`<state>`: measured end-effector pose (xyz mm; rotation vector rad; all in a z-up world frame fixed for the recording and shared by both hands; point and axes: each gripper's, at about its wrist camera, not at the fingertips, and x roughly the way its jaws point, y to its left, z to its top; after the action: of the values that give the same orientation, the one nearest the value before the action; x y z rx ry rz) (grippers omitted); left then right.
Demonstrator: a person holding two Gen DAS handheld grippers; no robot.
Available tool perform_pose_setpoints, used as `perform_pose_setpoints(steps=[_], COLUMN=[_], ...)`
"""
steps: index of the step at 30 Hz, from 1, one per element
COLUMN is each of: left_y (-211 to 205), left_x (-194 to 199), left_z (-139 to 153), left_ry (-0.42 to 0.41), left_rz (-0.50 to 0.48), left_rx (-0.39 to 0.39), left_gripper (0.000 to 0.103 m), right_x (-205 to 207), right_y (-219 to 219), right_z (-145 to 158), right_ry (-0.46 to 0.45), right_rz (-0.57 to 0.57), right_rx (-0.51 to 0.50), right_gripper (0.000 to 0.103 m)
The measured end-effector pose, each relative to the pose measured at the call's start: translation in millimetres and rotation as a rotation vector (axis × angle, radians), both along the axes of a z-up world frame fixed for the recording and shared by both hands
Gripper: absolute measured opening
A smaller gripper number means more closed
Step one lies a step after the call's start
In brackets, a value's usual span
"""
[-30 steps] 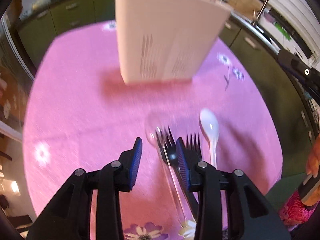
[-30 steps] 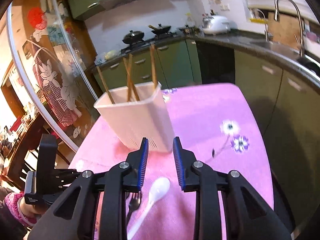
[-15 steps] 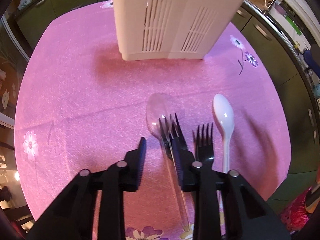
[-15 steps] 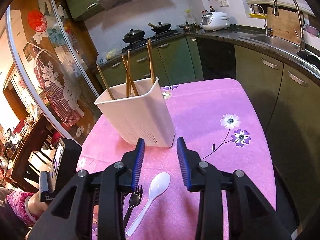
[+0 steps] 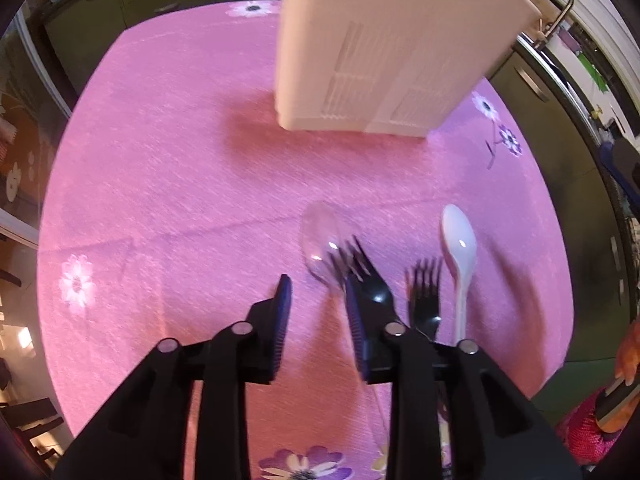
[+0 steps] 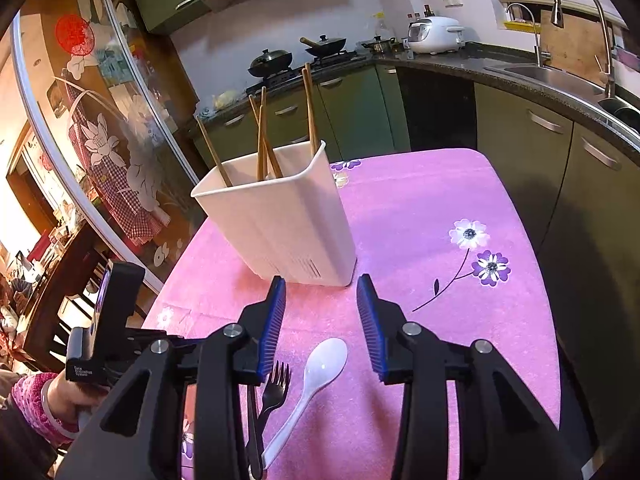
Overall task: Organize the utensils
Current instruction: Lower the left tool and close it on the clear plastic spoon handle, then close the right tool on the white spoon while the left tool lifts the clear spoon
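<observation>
A pink flowered tablecloth (image 6: 420, 200) covers a kitchen table, with a white utensil holder (image 6: 288, 220) holding wooden chopsticks (image 6: 262, 136). Near the holder lie a clear spoon (image 5: 322, 246), two black forks (image 5: 424, 296) and a white spoon (image 5: 460, 248). The left gripper (image 5: 316, 304) hovers beside the clear spoon, jaws opening, nothing between. The right gripper (image 6: 322, 312) hangs above the white spoon, jaws opening, empty.

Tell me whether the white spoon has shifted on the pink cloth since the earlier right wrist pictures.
No. The white spoon lies at the same slant beside the black fork, bowl toward the white holder; only the camera's framing differs.
</observation>
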<state>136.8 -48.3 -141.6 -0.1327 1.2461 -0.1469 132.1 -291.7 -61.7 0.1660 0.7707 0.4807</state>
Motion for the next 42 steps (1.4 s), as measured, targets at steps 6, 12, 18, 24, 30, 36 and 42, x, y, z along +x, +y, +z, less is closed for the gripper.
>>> perform_pose_setpoints(steps=[6, 12, 18, 24, 30, 36, 42], left_y=[-8.3, -0.9, 6.3, -2.0, 1.4, 9.8, 16.5], left_x=[4.5, 9.3, 7.6, 8.4, 14.1, 13.6, 7.1], left_z=[-8.3, -8.9, -9.8, -11.7, -11.5, 5.0, 33.0], left_ry=[0.007, 0.024, 0.029, 0.016, 0.007, -0.055, -0.151], left_rz=[-0.024, -0.001, 0.009, -0.004, 0.001, 0.029, 0.044], left_rx=[0.06, 0.089, 0.109, 0.135, 0.094, 0.078, 0.061], left_gripper=[0.029, 0.028, 0.028, 0.012, 0.008, 0.008, 0.008], right_x=[2.2, 3.3, 2.5, 3.2, 3.7, 3.1, -3.6], right_y=[1.4, -4.1, -3.4, -1.8, -2.1, 19.6, 42.7], right_z=[-3.0, -4.9, -8.4, -9.1, -10.6, -37.5, -85.3], right_ry=[0.003, 0.001, 0.009, 0.012, 0.02, 0.122, 0.232], right_rz=[0.005, 0.001, 0.004, 0.015, 0.018, 0.073, 0.1], right_rx=[0.0, 0.011, 0.008, 0.008, 0.006, -0.108, -0.194], right_gripper=[0.037, 0.038, 0.038, 0.041, 0.041, 0.048, 0.044])
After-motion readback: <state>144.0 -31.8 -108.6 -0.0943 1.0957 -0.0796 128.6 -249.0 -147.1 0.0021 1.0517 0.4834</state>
